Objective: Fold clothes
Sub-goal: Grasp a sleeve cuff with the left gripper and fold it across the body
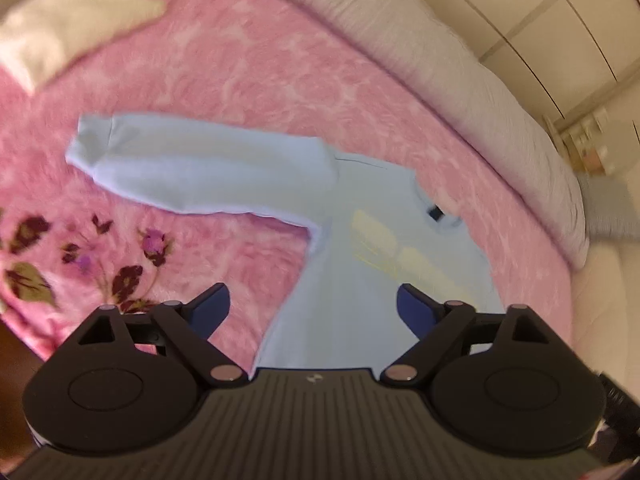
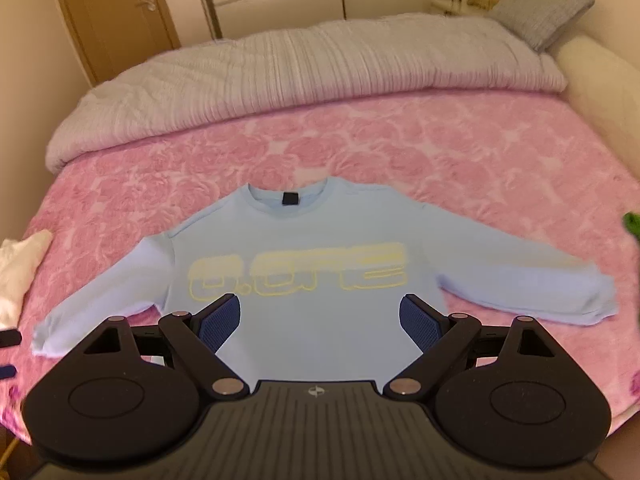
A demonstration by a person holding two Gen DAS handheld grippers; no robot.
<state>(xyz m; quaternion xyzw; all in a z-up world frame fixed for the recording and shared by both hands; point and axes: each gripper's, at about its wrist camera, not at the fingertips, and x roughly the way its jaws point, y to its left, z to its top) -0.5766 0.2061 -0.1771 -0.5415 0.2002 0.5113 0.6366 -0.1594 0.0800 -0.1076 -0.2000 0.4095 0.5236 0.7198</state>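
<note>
I see a pink blanket covering the bed, a grey duvet bunched along its far edge, a grey pillow beyond, a white cloth lying left, and a door behind.

Blurred yellow lettering on sweatshirt is unreadable

Both wrist cameras tilt steeply down over the bed: the right view faces the sweatshirt squarely, the left view takes it aslant from one side; both share it.
</note>
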